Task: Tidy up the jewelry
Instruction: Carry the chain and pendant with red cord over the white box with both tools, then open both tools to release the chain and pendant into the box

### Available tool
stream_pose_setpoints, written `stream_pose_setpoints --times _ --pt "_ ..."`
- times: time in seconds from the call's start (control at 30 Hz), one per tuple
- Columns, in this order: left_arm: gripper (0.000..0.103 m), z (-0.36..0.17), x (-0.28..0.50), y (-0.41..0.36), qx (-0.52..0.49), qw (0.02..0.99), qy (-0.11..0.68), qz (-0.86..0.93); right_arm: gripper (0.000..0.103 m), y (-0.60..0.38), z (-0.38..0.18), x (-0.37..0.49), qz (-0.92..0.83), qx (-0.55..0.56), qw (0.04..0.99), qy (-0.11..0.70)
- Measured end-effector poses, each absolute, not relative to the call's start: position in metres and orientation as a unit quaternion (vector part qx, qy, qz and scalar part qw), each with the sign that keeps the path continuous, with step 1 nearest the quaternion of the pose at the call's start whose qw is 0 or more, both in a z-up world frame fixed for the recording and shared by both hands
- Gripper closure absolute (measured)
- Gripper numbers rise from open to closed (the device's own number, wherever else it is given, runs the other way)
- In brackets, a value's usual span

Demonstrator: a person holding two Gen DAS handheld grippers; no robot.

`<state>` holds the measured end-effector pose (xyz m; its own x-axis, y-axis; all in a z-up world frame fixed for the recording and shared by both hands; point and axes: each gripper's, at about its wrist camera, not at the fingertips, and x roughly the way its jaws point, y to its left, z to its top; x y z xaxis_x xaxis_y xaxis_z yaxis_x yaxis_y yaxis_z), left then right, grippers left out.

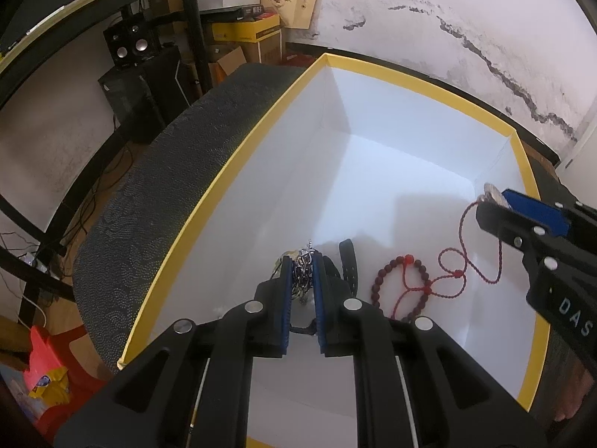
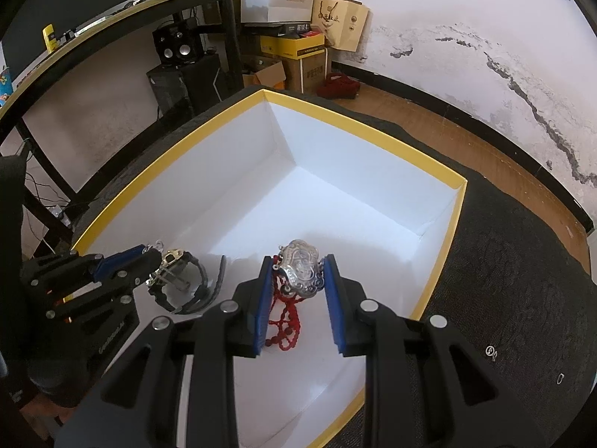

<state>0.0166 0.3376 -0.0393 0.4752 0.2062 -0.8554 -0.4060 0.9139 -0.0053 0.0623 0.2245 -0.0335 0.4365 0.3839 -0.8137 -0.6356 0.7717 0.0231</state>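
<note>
A white box with a yellow rim (image 1: 406,74) (image 2: 358,121) sits on a dark mat. My left gripper (image 1: 302,265) (image 2: 155,257) is inside it, shut on a silver chain (image 1: 304,268) beside a black watch (image 2: 186,280) (image 1: 349,261). My right gripper (image 2: 298,272) (image 1: 488,198) is shut on a silver pendant (image 2: 302,268) whose red cord (image 1: 462,257) (image 2: 287,313) hangs down to the box floor. A dark red bead bracelet (image 1: 403,287) lies on the floor between the grippers.
The dark patterned mat (image 1: 156,201) (image 2: 522,298) surrounds the box. Beyond it are a black-framed desk (image 2: 112,18), speakers (image 1: 130,43), cardboard boxes (image 2: 298,52) and a cracked white wall (image 1: 485,37).
</note>
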Motion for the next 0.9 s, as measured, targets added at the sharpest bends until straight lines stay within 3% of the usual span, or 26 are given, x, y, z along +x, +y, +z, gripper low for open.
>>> stream_pose_setpoints --times 0.63,0.67,0.7,0.73,0.77,0.8,0.9 --pt "0.092 -0.044 0.024 0.332 -0.095 0.849 0.489 0.175 0.076 0.237 -0.037 0.1 0.291 -0.156 0.83 0.451" --pt "0.092 -0.044 0.025 0.332 -0.096 0.849 0.49 0.174 0.074 0.237 -0.038 0.102 0.291 -0.151 0.828 0.454" --pt "0.09 -0.044 0.025 0.332 -0.097 0.849 0.489 0.173 0.063 0.236 -0.037 0.104 0.291 -0.145 0.828 0.458" --pt "0.07 -0.043 0.025 0.33 -0.094 0.847 0.493 0.175 0.023 0.234 -0.035 0.105 0.292 -0.132 0.831 0.455" --pt "0.047 -0.043 0.026 0.329 -0.092 0.845 0.497 0.177 0.008 0.232 -0.031 0.106 0.292 -0.123 0.837 0.446" --pt "0.005 -0.043 0.026 0.328 -0.092 0.843 0.498 0.18 0.008 0.23 -0.026 0.105 0.294 -0.118 0.842 0.436" --pt "0.006 -0.034 0.023 0.32 -0.085 0.856 0.48 0.174 0.008 0.229 -0.021 0.105 0.3 -0.117 0.84 0.436"
